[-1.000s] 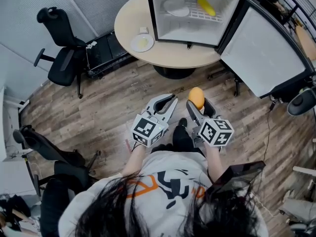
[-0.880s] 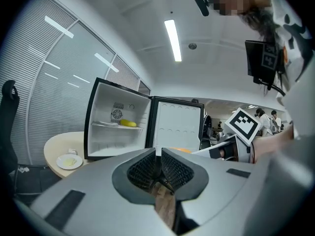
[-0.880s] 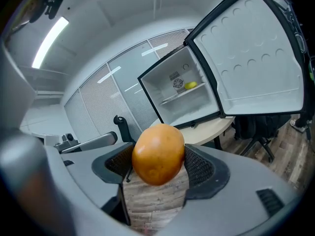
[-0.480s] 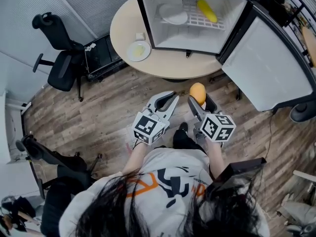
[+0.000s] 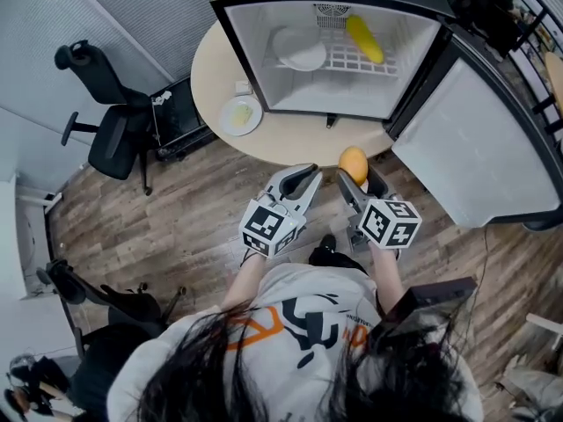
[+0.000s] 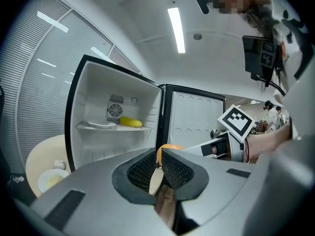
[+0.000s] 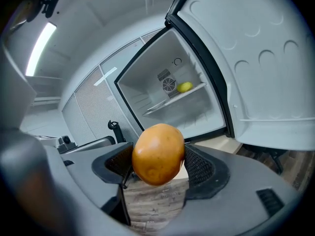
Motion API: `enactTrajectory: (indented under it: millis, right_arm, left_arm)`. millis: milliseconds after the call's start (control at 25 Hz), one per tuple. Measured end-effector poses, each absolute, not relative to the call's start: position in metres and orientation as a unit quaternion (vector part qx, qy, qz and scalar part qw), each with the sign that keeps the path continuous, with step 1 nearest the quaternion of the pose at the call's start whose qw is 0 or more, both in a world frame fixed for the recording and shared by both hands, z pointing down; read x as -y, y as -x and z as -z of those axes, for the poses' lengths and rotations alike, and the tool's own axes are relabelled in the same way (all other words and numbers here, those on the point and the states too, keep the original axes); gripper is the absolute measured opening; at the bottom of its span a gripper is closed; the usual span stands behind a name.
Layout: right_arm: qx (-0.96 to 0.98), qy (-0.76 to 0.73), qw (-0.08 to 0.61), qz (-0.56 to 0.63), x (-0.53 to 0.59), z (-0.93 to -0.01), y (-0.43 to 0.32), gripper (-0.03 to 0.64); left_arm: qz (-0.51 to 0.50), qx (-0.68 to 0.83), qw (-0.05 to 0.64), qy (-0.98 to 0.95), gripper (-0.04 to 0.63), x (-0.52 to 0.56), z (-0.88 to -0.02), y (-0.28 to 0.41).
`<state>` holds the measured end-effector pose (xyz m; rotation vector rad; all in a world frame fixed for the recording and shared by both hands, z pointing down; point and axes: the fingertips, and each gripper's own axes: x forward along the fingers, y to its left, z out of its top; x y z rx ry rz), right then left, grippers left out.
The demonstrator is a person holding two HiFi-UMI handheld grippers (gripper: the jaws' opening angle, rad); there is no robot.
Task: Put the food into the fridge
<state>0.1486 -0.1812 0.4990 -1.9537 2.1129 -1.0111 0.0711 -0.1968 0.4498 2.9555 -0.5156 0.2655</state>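
- Orange fruit (image 7: 158,154) sits clamped between the two fingers (image 7: 199,167) of the right gripper (image 7: 158,165). One ribbed pad presses each flank. Most of the fruit bulges above and ahead of the fingertips.
- In the head view the fruit (image 5: 353,163) is at the front of the right gripper (image 5: 356,179), held in the air at the near rim of the round tabletop (image 5: 299,141).
- The left gripper (image 5: 299,178) is just beside it on the left. In its own view its fingers (image 6: 142,168) are drawn together to a thin slit with nothing between them.
- The fridge (image 5: 255,51) stands on the tabletop straight ahead, its opening facing the grippers.
- Its door (image 5: 466,139) is swung out to the right, and the door's inner face runs along the right of the fruit's side.
- A wire shelf (image 5: 352,58) at the back carries a white plate (image 5: 299,49) and a yellow item (image 5: 363,38). Below it the white chamber opens wide.
- Left of the fridge a small plate (image 5: 239,115) lies on the tabletop.
- An office chair (image 5: 106,121) stands well apart on the wooden floor (image 5: 176,218).
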Motion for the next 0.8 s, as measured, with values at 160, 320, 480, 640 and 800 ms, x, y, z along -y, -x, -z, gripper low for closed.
enactTrajectory:
  millis: [160,320,480,640,800]
  right_arm:
    - [-0.693,0.639,0.049,0.332,0.198,-0.501,-0.166,0.334]
    - [-0.688,0.641,0.050,0.337,0.207,-0.504,-0.177,0.334]
    - [-0.682,0.643,0.051,0.345,0.214,-0.509,-0.183,0.334]
    - [-0.676,0.647,0.054,0.348,0.227,-0.512,-0.187,0.334]
    - [-0.668,0.655,0.057,0.347,0.248,-0.510,-0.193,0.334]
  left_arm:
    - [-0.083,0.168,0.058,-0.981,0.029,0.211,-0.446,-0.090]
    - [-0.091,0.167,0.055,-0.980,0.029,0.226,-0.448,-0.100]
    - [-0.094,0.172,0.065,-0.979,0.029,0.240,-0.452,-0.103]
    - [-0.099,0.163,0.059,-0.980,0.029,0.252,-0.453,-0.107]
    - [-0.105,0.141,0.053,-0.983,0.029,0.270,-0.453,-0.118]
